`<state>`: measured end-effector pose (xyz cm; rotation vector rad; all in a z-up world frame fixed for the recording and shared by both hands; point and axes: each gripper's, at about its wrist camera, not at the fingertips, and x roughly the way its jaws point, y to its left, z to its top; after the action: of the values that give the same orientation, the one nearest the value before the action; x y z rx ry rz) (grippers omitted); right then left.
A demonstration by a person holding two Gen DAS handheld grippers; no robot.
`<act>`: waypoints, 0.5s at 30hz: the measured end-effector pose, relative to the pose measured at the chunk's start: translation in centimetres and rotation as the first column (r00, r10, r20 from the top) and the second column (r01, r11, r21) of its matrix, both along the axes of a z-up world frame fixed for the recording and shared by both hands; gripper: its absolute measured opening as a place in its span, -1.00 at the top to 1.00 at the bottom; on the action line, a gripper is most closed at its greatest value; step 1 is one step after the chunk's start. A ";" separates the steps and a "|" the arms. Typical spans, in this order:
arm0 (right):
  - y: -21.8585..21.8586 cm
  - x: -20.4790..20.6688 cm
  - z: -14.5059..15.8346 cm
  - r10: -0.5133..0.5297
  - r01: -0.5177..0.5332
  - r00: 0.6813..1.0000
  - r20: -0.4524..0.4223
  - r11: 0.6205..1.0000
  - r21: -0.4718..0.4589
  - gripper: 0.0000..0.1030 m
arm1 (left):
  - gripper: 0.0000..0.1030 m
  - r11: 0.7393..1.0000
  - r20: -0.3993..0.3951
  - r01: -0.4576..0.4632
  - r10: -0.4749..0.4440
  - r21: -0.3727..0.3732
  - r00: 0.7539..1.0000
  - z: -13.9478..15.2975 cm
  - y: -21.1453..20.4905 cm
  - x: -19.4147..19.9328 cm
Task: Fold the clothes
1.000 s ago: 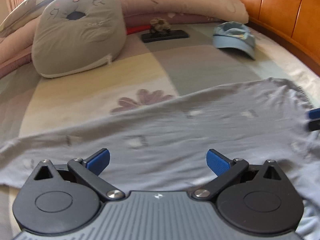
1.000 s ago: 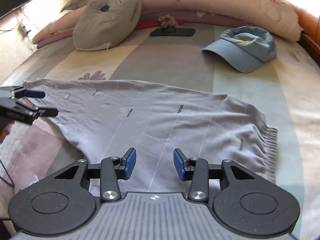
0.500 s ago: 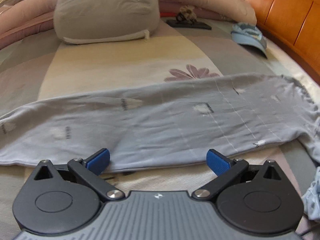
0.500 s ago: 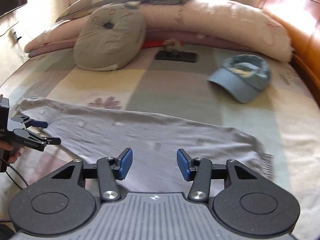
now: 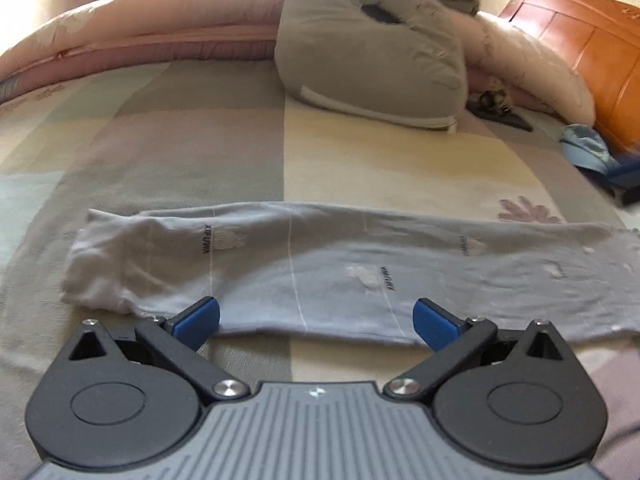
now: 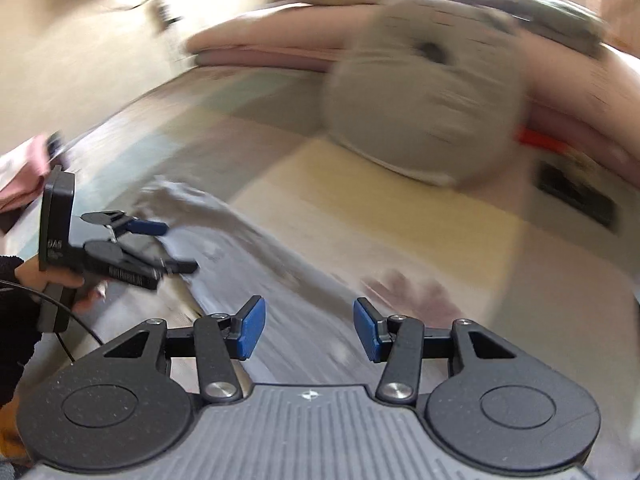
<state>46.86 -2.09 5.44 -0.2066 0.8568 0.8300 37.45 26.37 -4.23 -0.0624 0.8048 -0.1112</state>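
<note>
Both tools have swung leftward along the bed (image 5: 360, 168): the left tool (image 5: 316, 318), jaws wide and empty, hangs near the folded grey garment's (image 5: 320, 264) front edge; the right tool (image 6: 308, 330), half-open, holds nothing. Grabbing one layer could undo the fold.

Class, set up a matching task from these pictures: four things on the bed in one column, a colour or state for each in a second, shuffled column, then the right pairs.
Things:
1. garment
2. cushion
3. cap
4. left gripper

Colour or state:
A. light blue, near the wooden headboard
B. fingers wide apart, holding nothing
C. pale grey, folded into a long strip
D. grey-green, propped against the pink bedding

Pairs: 1-C, 2-D, 3-A, 4-B
</note>
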 end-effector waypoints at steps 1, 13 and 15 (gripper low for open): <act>1.6 1.0 0.0 0.040 -0.040 0.999 0.003 0.999 0.004 -0.06 | -0.99 1.000 0.012 0.006 -0.006 0.005 1.000 0.5 0.2 -0.4; 20.4 9.2 -4.8 0.448 -0.449 0.893 -0.043 0.894 -0.005 -0.06 | -0.99 0.995 0.036 0.060 -0.063 0.075 0.997 2.0 3.5 -4.5; 22.6 9.8 -5.5 0.466 -0.467 0.884 -0.044 0.884 0.003 -0.02 | -0.99 0.994 0.017 0.055 -0.057 0.098 0.998 1.6 3.8 -5.3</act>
<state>56.64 20.50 -0.09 -0.4142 0.8634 1.2875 32.17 30.16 -2.64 0.0540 0.7909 -0.1254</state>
